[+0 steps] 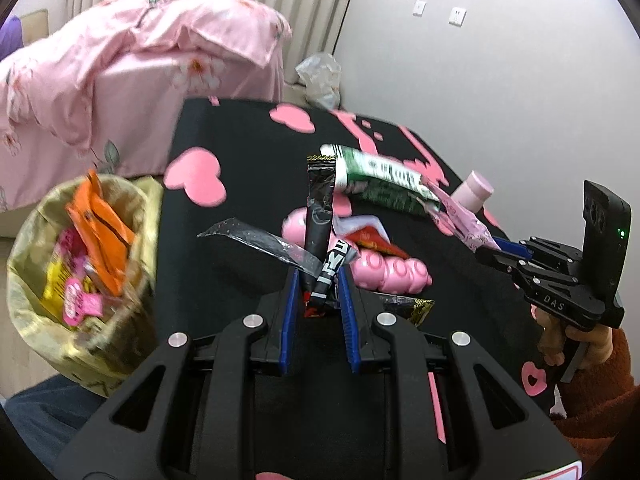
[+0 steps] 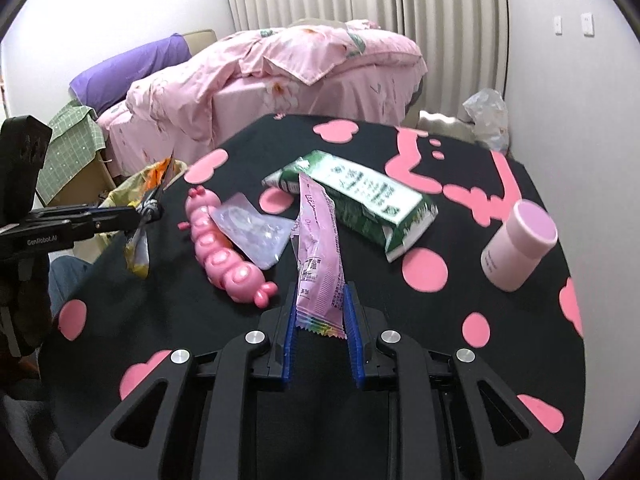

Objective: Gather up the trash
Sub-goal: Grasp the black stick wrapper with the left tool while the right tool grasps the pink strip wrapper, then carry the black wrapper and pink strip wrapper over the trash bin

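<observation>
My left gripper (image 1: 319,278) is shut on a bunch of wrappers (image 1: 320,216): a black stick packet that stands up between the blue pads and a crinkled silver strip that sticks out to the left. It hangs above the black tablecloth (image 1: 240,152), right of the bin (image 1: 80,272). My right gripper (image 2: 320,300) is shut on a long pink wrapper (image 2: 320,256), lifted off the cloth. A green and white carton (image 2: 360,200) lies beyond it. In the left wrist view the right gripper (image 1: 486,254) shows at the right with the pink wrapper (image 1: 460,216).
The bin, lined with a yellow bag, holds orange, yellow and pink packets. On the table lie a pink caterpillar toy (image 2: 224,248), a clear plastic blister (image 2: 252,232), a pink bottle (image 2: 520,244) and a black-gold wrapper (image 1: 412,306). A bed with pink bedding (image 2: 280,68) stands behind.
</observation>
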A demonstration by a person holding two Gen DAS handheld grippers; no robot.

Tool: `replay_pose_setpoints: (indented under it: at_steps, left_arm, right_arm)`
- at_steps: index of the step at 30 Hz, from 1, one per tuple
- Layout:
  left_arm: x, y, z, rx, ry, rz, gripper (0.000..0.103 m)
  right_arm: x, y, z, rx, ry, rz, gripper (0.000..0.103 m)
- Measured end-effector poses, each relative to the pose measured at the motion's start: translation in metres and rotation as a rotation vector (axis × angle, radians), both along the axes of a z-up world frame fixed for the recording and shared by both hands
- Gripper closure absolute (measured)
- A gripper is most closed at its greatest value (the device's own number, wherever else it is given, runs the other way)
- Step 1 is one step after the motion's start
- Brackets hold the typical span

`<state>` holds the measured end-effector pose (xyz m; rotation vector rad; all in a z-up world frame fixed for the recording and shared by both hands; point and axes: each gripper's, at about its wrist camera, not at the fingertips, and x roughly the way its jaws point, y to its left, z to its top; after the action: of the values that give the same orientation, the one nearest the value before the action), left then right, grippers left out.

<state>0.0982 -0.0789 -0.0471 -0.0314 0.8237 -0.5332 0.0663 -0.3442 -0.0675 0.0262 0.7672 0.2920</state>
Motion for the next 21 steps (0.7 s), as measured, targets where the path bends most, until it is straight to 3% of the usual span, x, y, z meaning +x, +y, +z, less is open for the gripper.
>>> replay_pose_setpoints:
  at_steps: [12, 21]
  left_arm:
    - [-0.012, 0.042, 0.048, -0.005, -0.154, 0.071, 0.084]
    - [-0.012, 0.129, 0.063, -0.068, -0.209, 0.262, 0.084]
  right_arm:
    - [-0.002, 0.033, 0.054, 0.021, -0.098, 0.035, 0.081]
    - [0.014, 0.095, 0.094, -0.014, -0.164, 0.117, 0.081]
